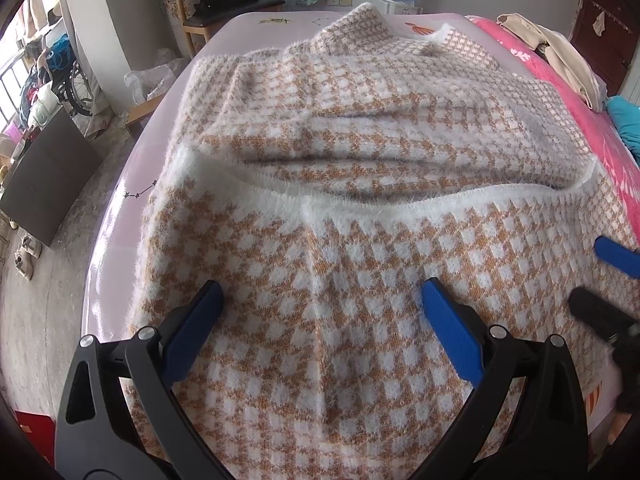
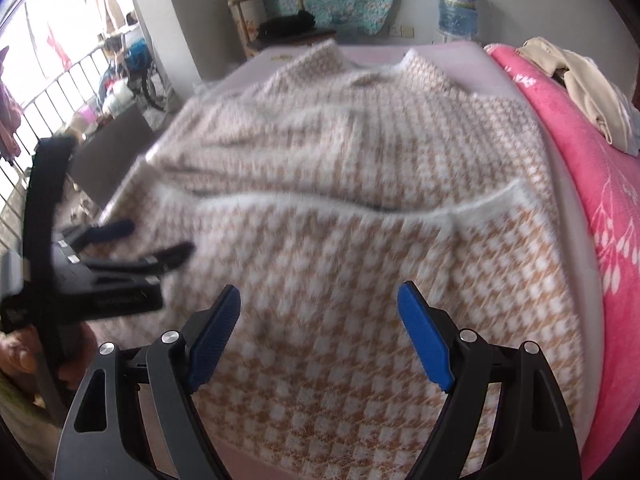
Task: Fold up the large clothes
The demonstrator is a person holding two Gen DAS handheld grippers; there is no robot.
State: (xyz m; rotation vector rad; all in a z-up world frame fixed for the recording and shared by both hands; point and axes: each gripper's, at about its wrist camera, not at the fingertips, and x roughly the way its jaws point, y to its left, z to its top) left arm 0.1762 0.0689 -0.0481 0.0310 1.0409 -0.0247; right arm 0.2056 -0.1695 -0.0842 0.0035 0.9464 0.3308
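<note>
A large fuzzy sweater (image 1: pixel 340 240) in an orange-and-white check lies on a lilac bed sheet (image 1: pixel 248 28). Its near part is folded back over the rest, with a white hem (image 1: pixel 360 196) running across the middle. The sweater also shows in the right wrist view (image 2: pixel 340 240). My left gripper (image 1: pixel 320 300) is open and empty just above the near folded part. My right gripper (image 2: pixel 318 304) is open and empty over the near part too. The right gripper's tips (image 1: pixel 600 276) show at the right edge of the left wrist view. The left gripper (image 2: pixel 156 240) shows at the left of the right wrist view.
A pink blanket (image 2: pixel 592 184) with beige clothes (image 2: pixel 580 84) on it lies along the right side of the bed. A wooden chair (image 1: pixel 216 12) stands beyond the bed's far end. The bed's left edge drops to the floor, where a dark board (image 1: pixel 48 176) leans.
</note>
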